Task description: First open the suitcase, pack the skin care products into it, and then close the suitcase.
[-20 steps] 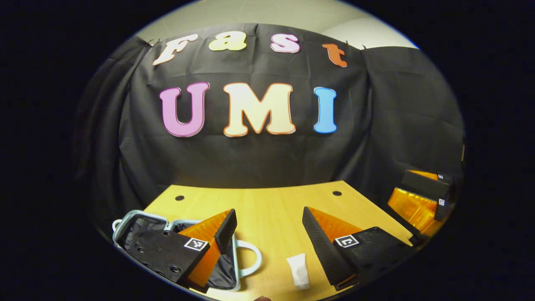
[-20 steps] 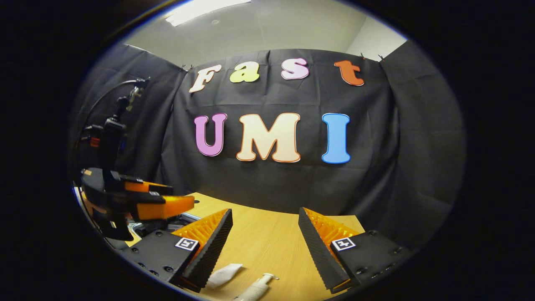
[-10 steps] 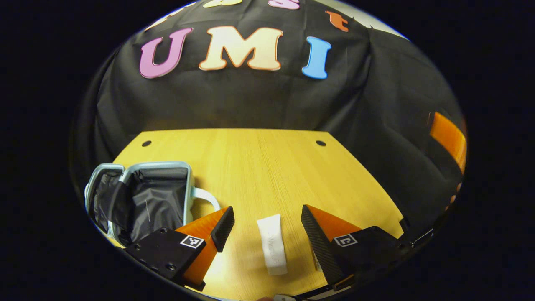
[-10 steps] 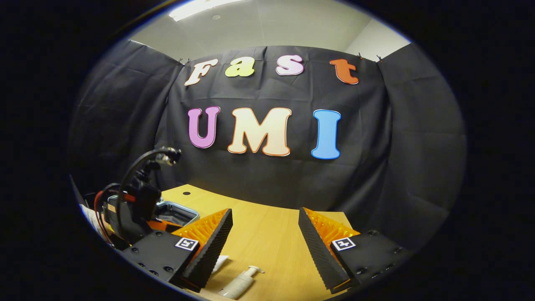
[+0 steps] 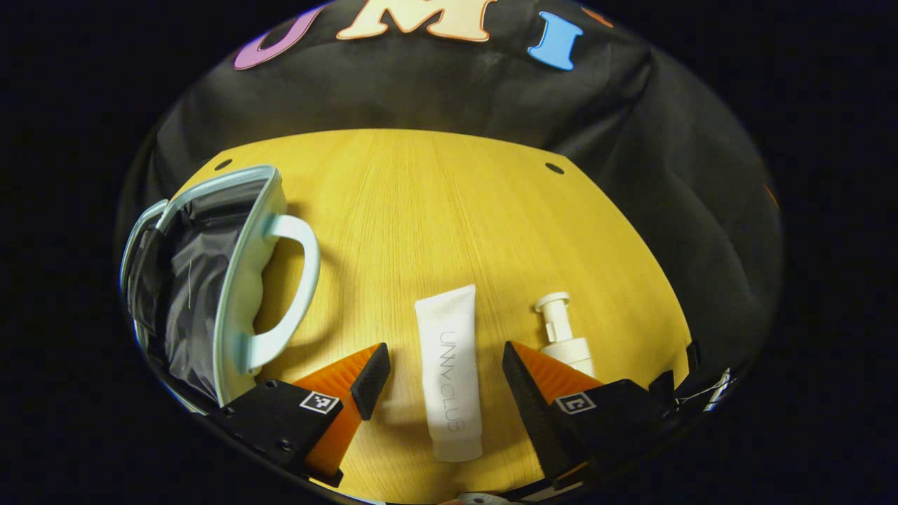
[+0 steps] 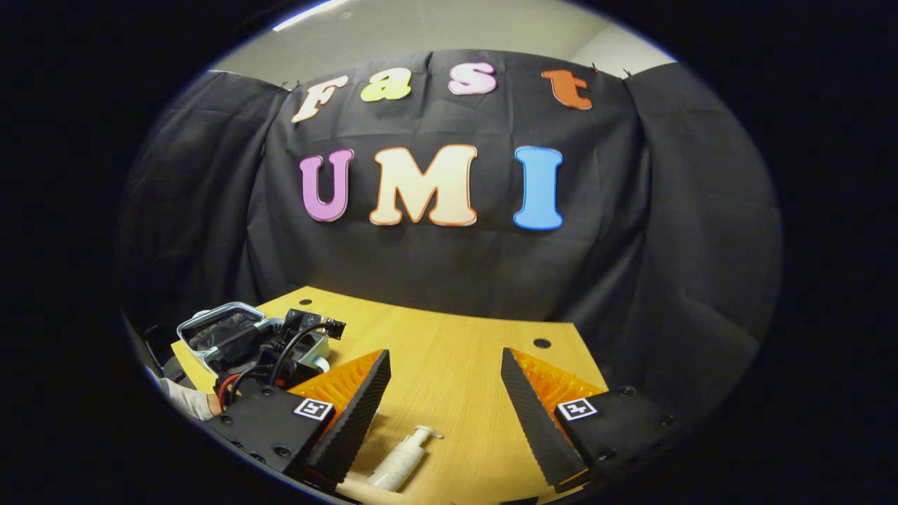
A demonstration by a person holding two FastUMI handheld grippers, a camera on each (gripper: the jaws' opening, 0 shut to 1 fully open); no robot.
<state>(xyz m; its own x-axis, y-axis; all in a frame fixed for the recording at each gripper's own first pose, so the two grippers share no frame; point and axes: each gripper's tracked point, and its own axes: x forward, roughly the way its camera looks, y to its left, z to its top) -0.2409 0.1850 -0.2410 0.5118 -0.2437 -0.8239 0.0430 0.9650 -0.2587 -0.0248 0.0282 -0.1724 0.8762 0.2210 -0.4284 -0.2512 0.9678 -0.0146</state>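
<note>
We see the suitcase (image 5: 210, 280) lying open at the left side of the wooden table (image 5: 435, 210), its dark lining bare as far as we can tell, its pale handle (image 5: 291, 294) turned toward the table's middle. In the left gripper view we find the left gripper (image 5: 442, 375) tipped down over the table, its fingers spread wide to either side of a white tube (image 5: 449, 372) that lies flat between them; we cannot tell whether either finger touches it. A white pump bottle (image 5: 561, 337) lies just beside the tube, on its right. In the right gripper view the right gripper (image 6: 442, 400) hangs level above the table, fingers wide apart and holding nothing, the pump bottle lying below them.
</note>
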